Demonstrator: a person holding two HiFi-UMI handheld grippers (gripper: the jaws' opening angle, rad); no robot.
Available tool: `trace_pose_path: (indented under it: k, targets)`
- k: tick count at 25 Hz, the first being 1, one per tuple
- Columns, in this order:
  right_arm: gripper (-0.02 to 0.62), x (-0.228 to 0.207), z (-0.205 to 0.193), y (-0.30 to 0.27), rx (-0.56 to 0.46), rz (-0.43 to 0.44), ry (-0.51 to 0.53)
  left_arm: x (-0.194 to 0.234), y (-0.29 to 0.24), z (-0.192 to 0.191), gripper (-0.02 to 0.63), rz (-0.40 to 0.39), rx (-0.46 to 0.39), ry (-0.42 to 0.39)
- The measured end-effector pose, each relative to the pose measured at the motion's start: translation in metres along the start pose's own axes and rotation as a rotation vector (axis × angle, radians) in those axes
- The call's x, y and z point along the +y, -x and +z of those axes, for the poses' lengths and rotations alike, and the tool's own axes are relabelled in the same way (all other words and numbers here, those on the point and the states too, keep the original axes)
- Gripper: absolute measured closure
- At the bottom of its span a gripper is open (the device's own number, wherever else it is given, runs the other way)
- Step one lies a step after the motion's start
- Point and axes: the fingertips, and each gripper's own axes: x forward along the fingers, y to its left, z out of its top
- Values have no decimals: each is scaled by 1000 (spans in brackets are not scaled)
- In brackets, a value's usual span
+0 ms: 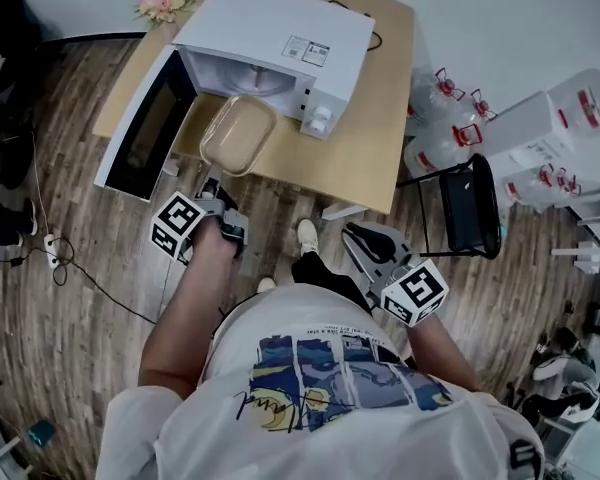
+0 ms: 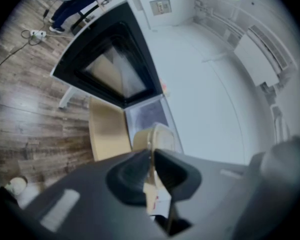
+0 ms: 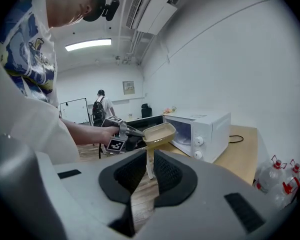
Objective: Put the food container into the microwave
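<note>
Pinching food container (image 1: 237,134) near rim, left gripper (image 1: 212,182) closed; container projects ahead, before microwave (image 1: 280,38).

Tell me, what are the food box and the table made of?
The food container looks like plastic: beige, smooth, with a dull sheen and a thin rounded rim. The table looks like light wood or wood-look laminate, with a smooth, even tan top. Which of the two it is cannot be told.

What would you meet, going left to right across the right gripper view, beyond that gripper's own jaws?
left gripper → container → microwave → water bottles
</note>
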Motion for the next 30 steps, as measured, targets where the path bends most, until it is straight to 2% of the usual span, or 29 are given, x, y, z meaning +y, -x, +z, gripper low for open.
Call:
trace_pose_path:
  k: [8,18,30]
  targets:
    - [557,-86,34,-34,16,79,48,-4,-92,15,566,54,-64,29]
    - [557,-183,37,-32,46,65,32,3,-191,12,565,113,-107,55]
    - [557,-241,30,-32,75,68,-13,11,-264,5,565,153,-108,91]
